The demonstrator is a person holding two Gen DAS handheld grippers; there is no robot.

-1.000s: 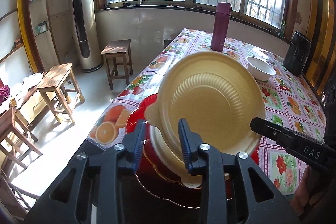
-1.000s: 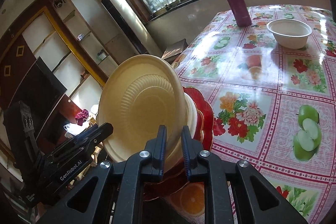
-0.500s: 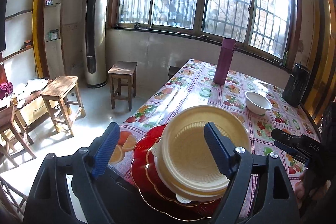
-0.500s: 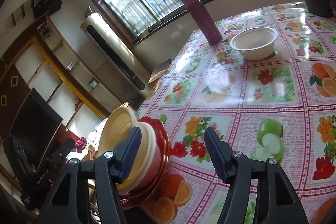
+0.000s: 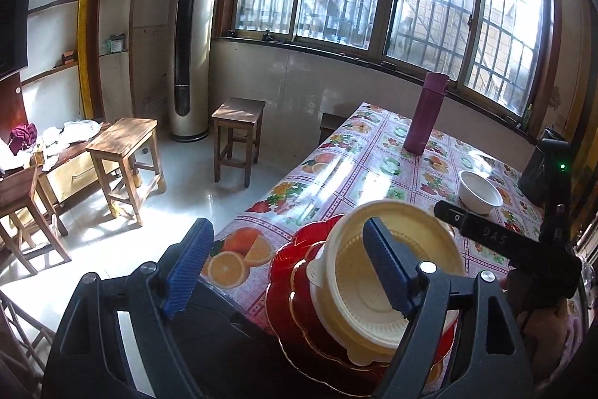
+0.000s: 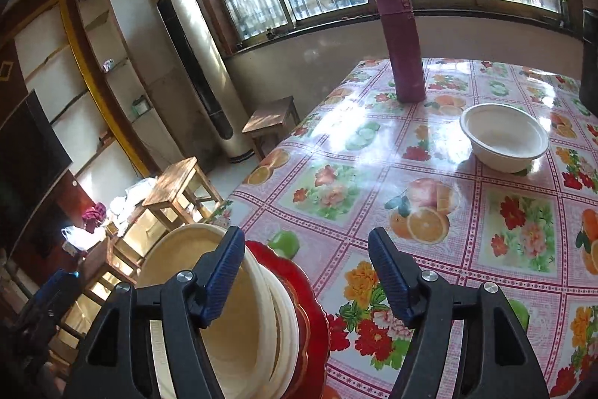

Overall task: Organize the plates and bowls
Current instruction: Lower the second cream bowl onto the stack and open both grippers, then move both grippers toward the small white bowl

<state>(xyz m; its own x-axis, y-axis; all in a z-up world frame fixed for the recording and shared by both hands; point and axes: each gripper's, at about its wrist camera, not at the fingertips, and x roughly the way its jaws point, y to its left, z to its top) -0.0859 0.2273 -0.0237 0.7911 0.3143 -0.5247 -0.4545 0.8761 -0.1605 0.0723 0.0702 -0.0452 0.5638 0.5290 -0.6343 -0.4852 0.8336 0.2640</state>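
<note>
**Stack released at table corner**

At the near corner of the fruit-patterned oilcloth table [image 6: 429,182]: cream ribbed plastic plates [image 5: 388,283] nested on scalloped red plates [image 5: 287,272]. Left gripper [image 5: 286,272] spread wide, empty. Right gripper [image 6: 304,277] opening, apparently clear of the stack. Farther off, white round bowl [image 6: 504,137] near tall maroon flask [image 6: 403,43].

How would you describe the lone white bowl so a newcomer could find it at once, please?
Start at the table with the fruit-and-flower tablecloth under the barred window. Past the maroon flask, the white bowl sits alone and empty. Unlike the cream bowls stacked on red plates, nothing touches it.
</note>
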